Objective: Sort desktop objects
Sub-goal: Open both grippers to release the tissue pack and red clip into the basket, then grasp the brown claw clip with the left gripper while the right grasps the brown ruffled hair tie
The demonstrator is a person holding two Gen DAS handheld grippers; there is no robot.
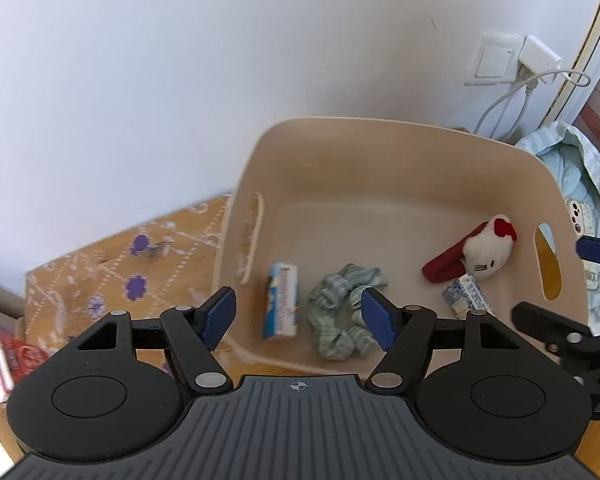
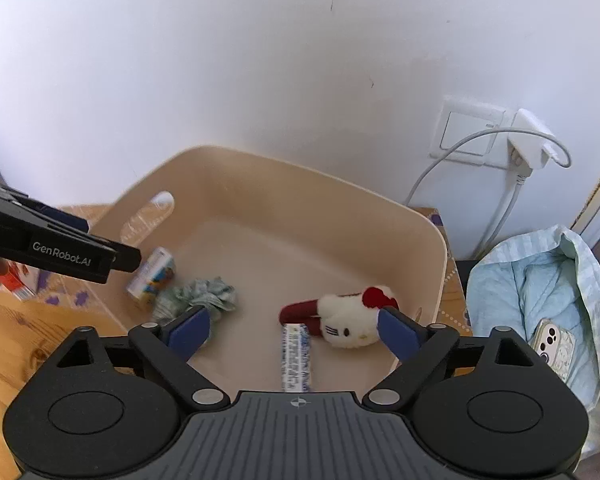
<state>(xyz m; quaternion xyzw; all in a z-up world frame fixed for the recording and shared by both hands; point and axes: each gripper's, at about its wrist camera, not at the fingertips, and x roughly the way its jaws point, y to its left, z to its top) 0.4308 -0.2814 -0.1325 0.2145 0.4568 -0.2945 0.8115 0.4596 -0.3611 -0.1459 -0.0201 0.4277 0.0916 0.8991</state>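
A beige plastic bin [image 1: 340,148] [image 2: 228,184] stands on the wooden table against the wall. In it lie a blue-and-white carton [image 1: 281,305] [image 2: 152,274], a green checked scrunchie [image 1: 340,320] [image 2: 198,296], a white-and-red plush cat clip [image 1: 476,254] [image 2: 346,322] and a blue-patterned white packet [image 1: 468,296] [image 2: 297,356]. My left gripper [image 1: 298,318] is open and empty over the bin's near rim, above the carton and scrunchie. My right gripper [image 2: 294,330] is open and empty over the bin, above the packet and plush.
An orange patterned cloth [image 1: 112,268] covers the table left of the bin. Red and white packs [image 1: 8,356] lie at the far left. A light blue bag [image 2: 540,300] holding a phone [image 2: 552,344] sits right of the bin. A wall socket with charger [image 2: 528,144] is behind.
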